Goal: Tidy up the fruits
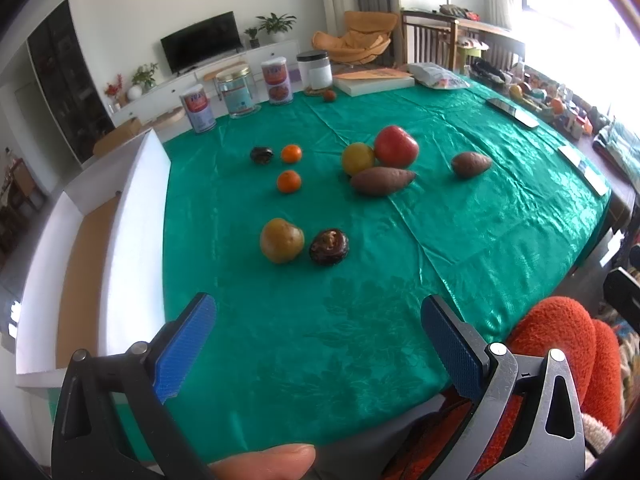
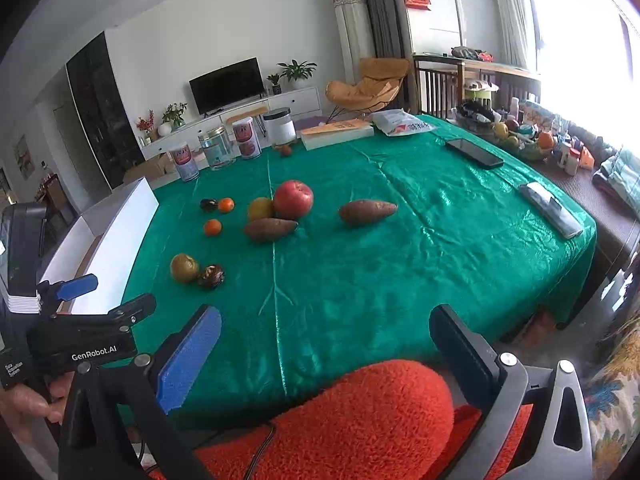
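You're seated at a table under a shiny green cloth (image 1: 400, 264), in a living room with a TV (image 1: 202, 42), an orange chair (image 1: 352, 36) and bright windows to the right. Tins and jars (image 1: 276, 80) line the far edge; a white box (image 1: 132, 216) sits at the left edge.

The fruit lies loose mid-cloth. One sweet potato (image 1: 382, 181) lies lengthwise left to right, touching a red apple (image 1: 396, 146) and a yellow fruit (image 1: 357, 157). A second potato (image 1: 470, 164) lies apart to the right, its tip pointing right. Two oranges (image 1: 289, 181) and a dark fruit (image 1: 261, 155) sit left; another yellow fruit (image 1: 281, 240) and a dark one (image 1: 329, 247) sit nearest you.

Your left claw (image 1: 316, 344) and right claw (image 2: 324, 356) both gape fully, holding nothing, over the near edge.
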Motion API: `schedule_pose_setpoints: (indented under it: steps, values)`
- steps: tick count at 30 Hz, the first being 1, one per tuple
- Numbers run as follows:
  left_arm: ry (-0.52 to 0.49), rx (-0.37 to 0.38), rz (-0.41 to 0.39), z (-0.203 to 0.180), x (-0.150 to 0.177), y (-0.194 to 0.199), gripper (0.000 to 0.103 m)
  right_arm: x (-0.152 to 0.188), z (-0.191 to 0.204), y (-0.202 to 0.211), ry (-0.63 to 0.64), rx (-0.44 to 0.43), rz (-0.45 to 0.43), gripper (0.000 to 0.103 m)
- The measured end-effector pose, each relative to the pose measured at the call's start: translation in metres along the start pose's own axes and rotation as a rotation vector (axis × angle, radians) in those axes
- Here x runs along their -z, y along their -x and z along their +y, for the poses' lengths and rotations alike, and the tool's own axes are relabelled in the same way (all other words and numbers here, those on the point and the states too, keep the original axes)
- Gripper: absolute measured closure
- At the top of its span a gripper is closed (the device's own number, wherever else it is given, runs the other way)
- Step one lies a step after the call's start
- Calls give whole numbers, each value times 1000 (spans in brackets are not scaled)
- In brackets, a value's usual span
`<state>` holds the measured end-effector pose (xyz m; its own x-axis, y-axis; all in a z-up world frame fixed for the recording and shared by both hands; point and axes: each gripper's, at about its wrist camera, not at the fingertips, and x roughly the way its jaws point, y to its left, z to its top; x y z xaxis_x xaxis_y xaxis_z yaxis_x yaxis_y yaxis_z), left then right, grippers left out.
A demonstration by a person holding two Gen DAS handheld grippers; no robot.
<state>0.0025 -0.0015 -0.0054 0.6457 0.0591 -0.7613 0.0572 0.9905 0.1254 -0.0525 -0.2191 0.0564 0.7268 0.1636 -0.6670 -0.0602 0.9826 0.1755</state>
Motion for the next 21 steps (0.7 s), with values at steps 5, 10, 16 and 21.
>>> schedule_pose_setpoints:
  steps: [5,10,16,21]
  values:
    - [-7,-1,4,-2,1,-1,1,5,0,2,14,43,-19,0]
    - [-21,-5,4,-6,3,-1,1,2,0,5,20,68,-35,0]
    - [-33,-15,9,-8,4,-3,1,9,2,-5,22,49,4,0]
    - [-36,-18,17,-7,6,-4,1,11,4,-6,24,47,7,0]
